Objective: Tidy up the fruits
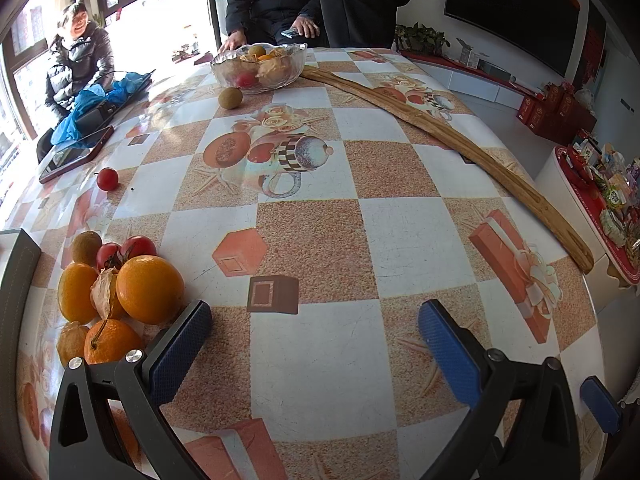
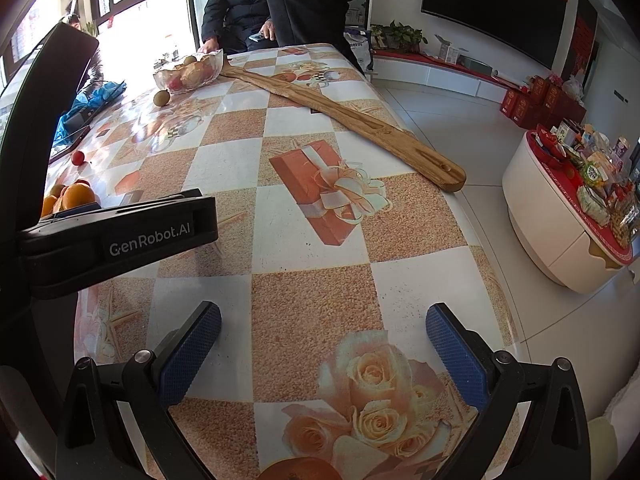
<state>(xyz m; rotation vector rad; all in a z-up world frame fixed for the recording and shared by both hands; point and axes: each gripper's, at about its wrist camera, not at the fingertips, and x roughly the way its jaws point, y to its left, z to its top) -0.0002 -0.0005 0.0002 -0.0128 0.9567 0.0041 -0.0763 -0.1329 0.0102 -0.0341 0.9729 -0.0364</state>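
A glass bowl (image 1: 294,65) with several fruits stands at the table's far end; it also shows in the right wrist view (image 2: 160,77). A kiwi (image 1: 230,98) lies just in front of it. A small red fruit (image 1: 107,179) lies alone at the left. A pile of oranges (image 1: 150,289), tomatoes (image 1: 138,247) and a kiwi (image 1: 86,247) sits near left, just left of my left gripper (image 1: 314,330), which is open and empty. My right gripper (image 2: 323,330) is open and empty over bare tablecloth. The left gripper's body (image 2: 120,236) shows at left in the right wrist view.
A long wooden board (image 1: 452,130) lies diagonally along the table's right side. A tablet (image 1: 76,154) and blue cloth (image 1: 100,104) lie at the far left. People stand and sit beyond the table's far edge. A round white stand (image 2: 560,216) with goods is at the right.
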